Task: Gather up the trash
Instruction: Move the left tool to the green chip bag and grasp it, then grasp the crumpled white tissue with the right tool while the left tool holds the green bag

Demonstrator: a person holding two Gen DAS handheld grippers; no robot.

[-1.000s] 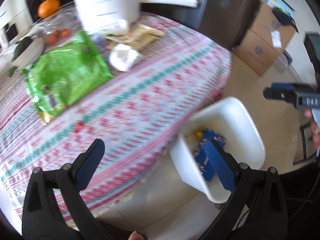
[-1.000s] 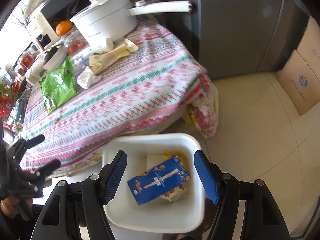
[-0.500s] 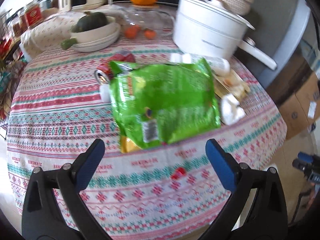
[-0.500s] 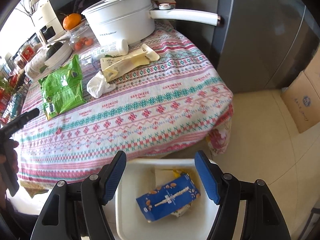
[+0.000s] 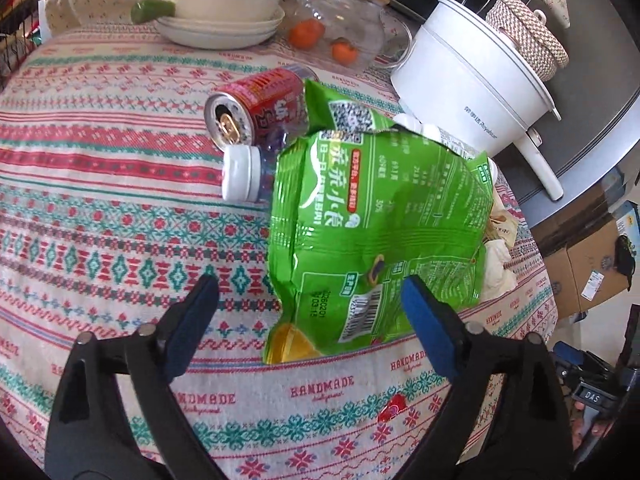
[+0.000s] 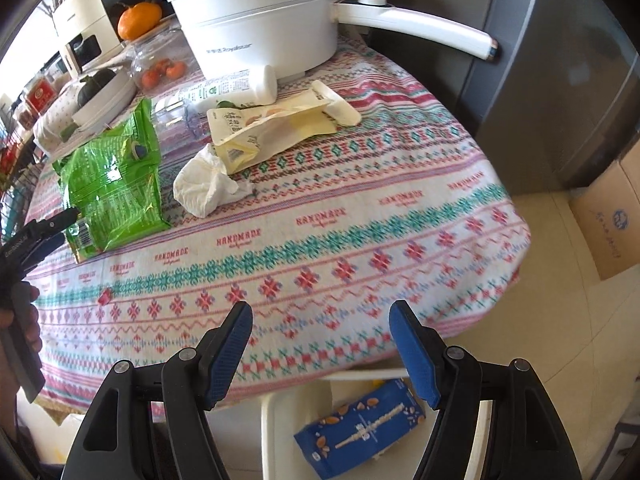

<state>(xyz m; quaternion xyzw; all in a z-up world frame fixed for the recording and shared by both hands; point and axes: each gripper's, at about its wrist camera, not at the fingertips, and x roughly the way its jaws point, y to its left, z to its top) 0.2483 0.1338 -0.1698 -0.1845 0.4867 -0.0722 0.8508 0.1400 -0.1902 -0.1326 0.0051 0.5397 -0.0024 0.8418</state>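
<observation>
Trash lies scattered on the counter (image 6: 360, 220), which is covered by a patterned cloth. A green snack bag (image 5: 380, 240) lies flat near the counter's front edge; in the left wrist view its lower end sits between the fingers of the left claw (image 5: 310, 304), whose jaws are spread wide and hold nothing. Behind the bag, a red drink can (image 5: 256, 110) lies on its side, with a white-capped bottle (image 5: 242, 174) just beside it and partly hidden under the bag. To the bag's right lie a crumpled tissue (image 6: 210, 186), a flattened cream pouch (image 6: 276, 128) and a white tube (image 6: 232, 90) resting on its side. A white pot (image 6: 260, 20) with a long handle stands at the back of the counter, near a bowl (image 5: 224, 4) holding a dark squash and a glass jar (image 5: 340, 24) with small oranges. The right claw (image 6: 320, 340) hovers over the counter's edge, jaws wide apart and empty. Below it, on the floor, a white bin (image 6: 272, 432) holds a blue carton (image 6: 360, 424).
</observation>
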